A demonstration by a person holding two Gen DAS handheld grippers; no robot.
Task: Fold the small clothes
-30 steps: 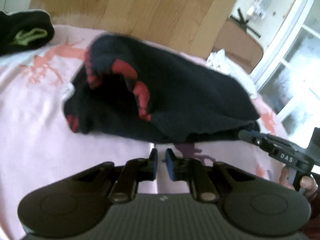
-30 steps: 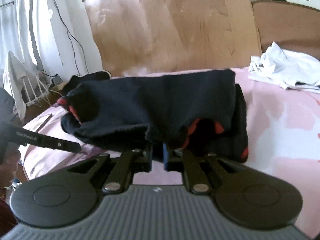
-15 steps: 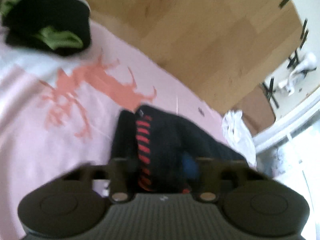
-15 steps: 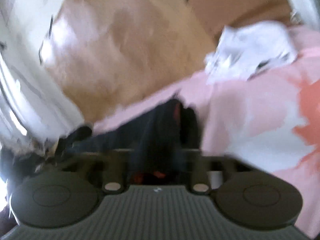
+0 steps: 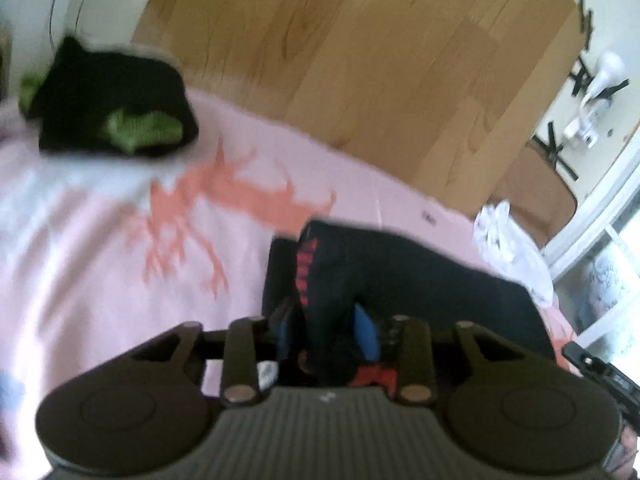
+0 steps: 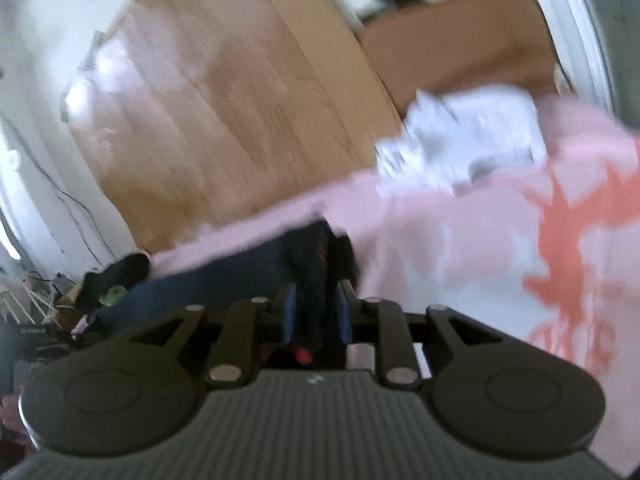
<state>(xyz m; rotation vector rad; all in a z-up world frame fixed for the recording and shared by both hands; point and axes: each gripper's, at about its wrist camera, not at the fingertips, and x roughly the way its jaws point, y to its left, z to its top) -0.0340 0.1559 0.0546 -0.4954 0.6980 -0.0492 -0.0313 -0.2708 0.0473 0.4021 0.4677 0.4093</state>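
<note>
Two claws flank one dark garment (image 5: 420, 280), a navy piece with red striped trim that lies on a pink bedspread (image 5: 100, 260) printed with coral lizard shapes. From the left claw (image 5: 326, 330) the cloth starts right between the blue pads and runs ahead and off to the right, toward the other tool, whose black tip shows at the right edge. From the right claw (image 6: 316, 312) the same garment (image 6: 200, 280) starts between the pads and stretches away to the left. So its long axis lies roughly from one claw to the other, each holding an end, neither clearly nearer the bulk of it. Both sets of jaws have just been opening. On the left, a gathered fold of cloth with the red trim sits between the pads, and the pads stand partly apart; blur leaves it unclear whether they press on it. On the right, a narrow bunch of fabric stands between the pads, which look close against it on both sides, though here too the blur forbids certainty. A second dark item with green trim (image 5: 116, 108) lies well ahead and left of the left claw; a crumpled white cloth (image 6: 460, 140) lies ahead and right of the right claw. Judging from this, the next move depends on that shared left-to-right line.
</note>
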